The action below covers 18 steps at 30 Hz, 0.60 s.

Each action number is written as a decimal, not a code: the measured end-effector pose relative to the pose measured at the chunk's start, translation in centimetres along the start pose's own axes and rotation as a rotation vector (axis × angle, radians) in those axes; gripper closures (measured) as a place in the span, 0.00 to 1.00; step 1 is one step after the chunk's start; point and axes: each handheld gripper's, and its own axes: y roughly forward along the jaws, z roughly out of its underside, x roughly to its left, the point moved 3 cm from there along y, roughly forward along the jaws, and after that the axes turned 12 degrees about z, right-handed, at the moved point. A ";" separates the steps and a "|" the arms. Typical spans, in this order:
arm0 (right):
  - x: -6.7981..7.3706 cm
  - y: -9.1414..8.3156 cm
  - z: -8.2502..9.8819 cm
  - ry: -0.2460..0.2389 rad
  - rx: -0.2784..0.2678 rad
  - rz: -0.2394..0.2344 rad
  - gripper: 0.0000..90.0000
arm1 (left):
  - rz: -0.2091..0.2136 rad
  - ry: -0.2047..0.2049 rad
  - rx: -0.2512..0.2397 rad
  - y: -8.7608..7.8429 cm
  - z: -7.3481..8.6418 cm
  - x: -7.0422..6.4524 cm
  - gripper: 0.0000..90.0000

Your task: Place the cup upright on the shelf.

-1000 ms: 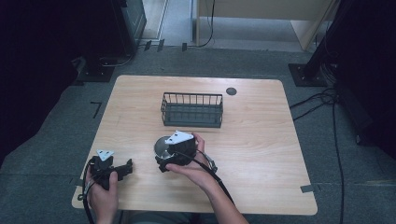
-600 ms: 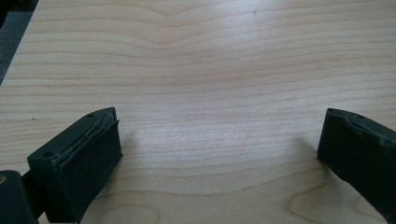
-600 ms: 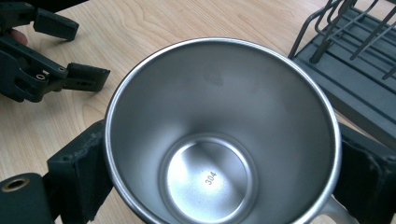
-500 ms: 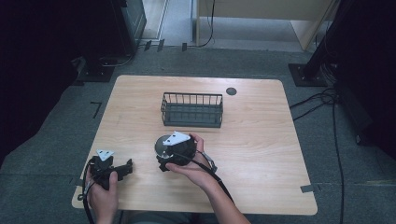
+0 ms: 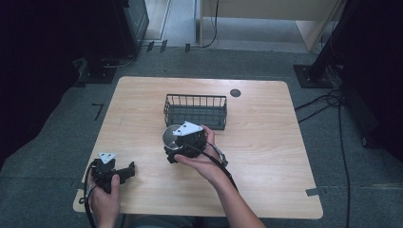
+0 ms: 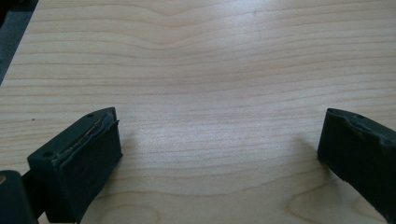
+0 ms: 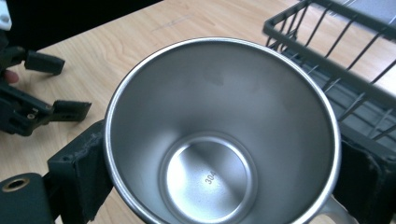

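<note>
My right gripper is shut on a steel cup at mid-table, just in front of a black wire basket. In the right gripper view the cup is empty, open end toward the camera, with a black jaw pressed against each side of its rim. The basket lies close at the upper right there. My left gripper rests near the table's front left corner. Its jaws stand wide open over bare wood, with nothing between them.
The wooden table has a small dark round grommet near its far edge. My left gripper also appears at the left of the right gripper view. Cables and a dark stand base are on the floor at the right.
My right gripper has carried the cup a little farther toward the basket and tilted it. The left gripper has stayed where it was.
</note>
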 end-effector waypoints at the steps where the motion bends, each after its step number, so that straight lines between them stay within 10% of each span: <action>1: -0.2 -0.1 -0.2 0.002 -0.002 0.002 0.07 | 0.000 0.000 0.000 0.0 0.0 0.0 0.00; 18: -3.5 -1.0 -3.7 0.021 -0.037 0.052 0.07 | 0.000 0.000 0.000 0.0 0.0 0.0 0.00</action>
